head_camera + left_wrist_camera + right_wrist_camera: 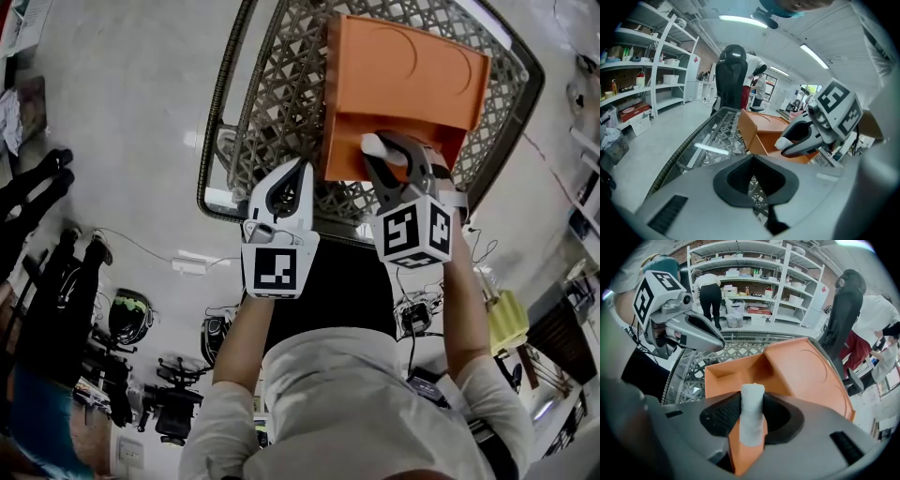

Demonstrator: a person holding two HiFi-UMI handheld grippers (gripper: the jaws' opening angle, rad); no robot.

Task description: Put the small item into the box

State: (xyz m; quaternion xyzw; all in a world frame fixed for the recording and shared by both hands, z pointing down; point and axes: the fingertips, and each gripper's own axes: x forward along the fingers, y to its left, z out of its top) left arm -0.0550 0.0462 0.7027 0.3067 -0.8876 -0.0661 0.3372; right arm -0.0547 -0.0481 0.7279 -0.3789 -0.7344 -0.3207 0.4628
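Shirt front (347,403) and both forearms fill the bottom of the head view, closest to the camera.

Surface: lattice-weave top with a dark rim (217,103), apparently glazed over.

Left gripper (300,167): hangs over the near left part of the surface, beside the box and not touching it. Fingers drawn together. In its own view only a thin slit of lattice shows between the pads, with nothing in them. Idle.

Small item (752,413): white, stubby, roughly cylindrical, with a matt skin. It stands upright in the right gripper (386,148), whose fingers are clenched on it at about mid-length, so its upper end pokes out past the pads. It is above the open part of the box, not yet inside.

Box (412,75): orange, resting on the surface. Its lid with embossed arcs is thrown back on the far side, and an open compartment faces the right gripper.

Handling, judged:
- The item looks light and somewhat soft, perhaps foam or rolled fabric. I cannot tell which.
- The matt skin should not slip on the ribbed pads, so a moderate squeeze is enough. A harder one would likely only dent it.
- It does not seem fragile.
- The mid-length hold seems right, as both ends are free and it should not tilt.
- Being light, it may tumble or cling to a pad on release, so it is better let go low inside the compartment.
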